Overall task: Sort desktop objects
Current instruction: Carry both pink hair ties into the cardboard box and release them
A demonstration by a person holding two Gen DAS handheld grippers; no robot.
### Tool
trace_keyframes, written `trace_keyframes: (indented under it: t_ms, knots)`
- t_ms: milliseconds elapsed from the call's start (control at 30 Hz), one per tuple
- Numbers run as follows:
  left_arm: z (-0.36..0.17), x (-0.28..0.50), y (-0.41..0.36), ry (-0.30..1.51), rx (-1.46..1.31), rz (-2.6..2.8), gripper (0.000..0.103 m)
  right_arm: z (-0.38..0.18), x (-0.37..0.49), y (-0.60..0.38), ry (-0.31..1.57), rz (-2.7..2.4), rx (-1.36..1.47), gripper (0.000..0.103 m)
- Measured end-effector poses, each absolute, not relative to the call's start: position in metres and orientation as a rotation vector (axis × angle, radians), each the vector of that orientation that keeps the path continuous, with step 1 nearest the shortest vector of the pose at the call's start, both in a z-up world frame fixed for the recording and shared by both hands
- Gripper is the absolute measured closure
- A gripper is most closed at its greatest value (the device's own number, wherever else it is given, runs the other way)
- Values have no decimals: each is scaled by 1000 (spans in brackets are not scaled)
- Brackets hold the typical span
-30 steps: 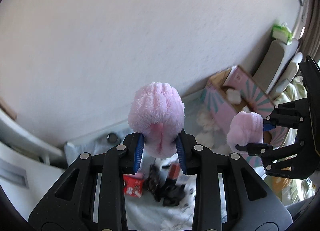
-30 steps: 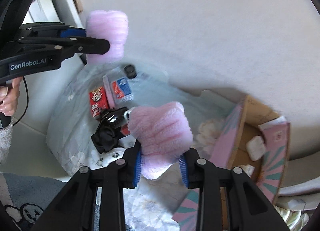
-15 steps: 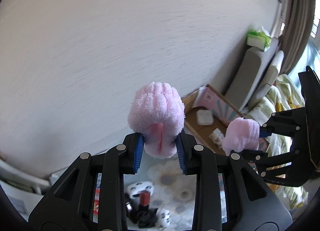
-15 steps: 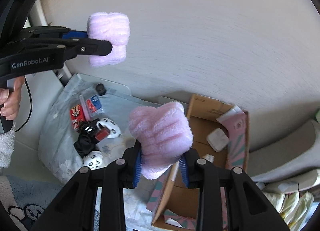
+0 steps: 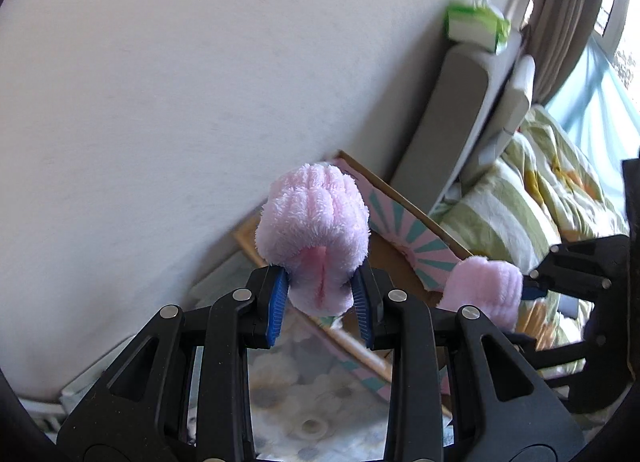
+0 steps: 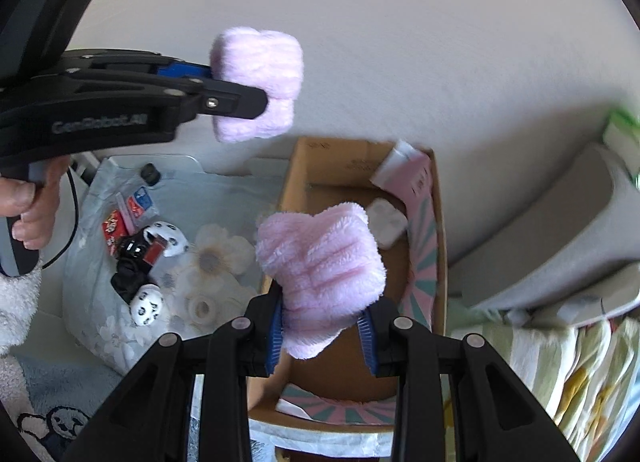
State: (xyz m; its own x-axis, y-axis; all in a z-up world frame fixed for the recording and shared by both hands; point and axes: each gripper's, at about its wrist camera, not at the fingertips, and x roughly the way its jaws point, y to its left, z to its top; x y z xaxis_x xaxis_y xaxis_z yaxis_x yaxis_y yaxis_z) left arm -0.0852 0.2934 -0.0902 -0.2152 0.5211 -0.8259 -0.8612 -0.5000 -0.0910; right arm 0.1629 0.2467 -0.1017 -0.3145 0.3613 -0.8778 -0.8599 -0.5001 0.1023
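A floral cloth (image 6: pixel 224 198) is carrying packets (image 6: pixel 132 208), tape (image 6: pixel 203 307), toys (image 6: pixel 150 304); box (image 6: pixel 438 246) is sitting right.

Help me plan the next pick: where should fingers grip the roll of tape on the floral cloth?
The roll of tape lies flat, hole up, apart from the panda balls. Come from straight above and pinch across one wall, one finger in the hole, one outside.

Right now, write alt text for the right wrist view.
The right gripper holds a fluffy pink item over an open cardboard box. At upper left the left gripper holds a second pink item above a floral cloth strewn with small objects.
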Motion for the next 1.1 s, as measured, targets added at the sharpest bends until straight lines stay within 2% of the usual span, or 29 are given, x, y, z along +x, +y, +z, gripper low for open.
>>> trace_keyframes:
  t_ms: [433,1100]
  knots:
    - [-163,-83,363,637,-1203,1709,77,-157,192,256,913,1820,-1123,73]
    - [-180,-81,373,705,-1217,1706,76,-165,192,257,927,1832,-1148,73]
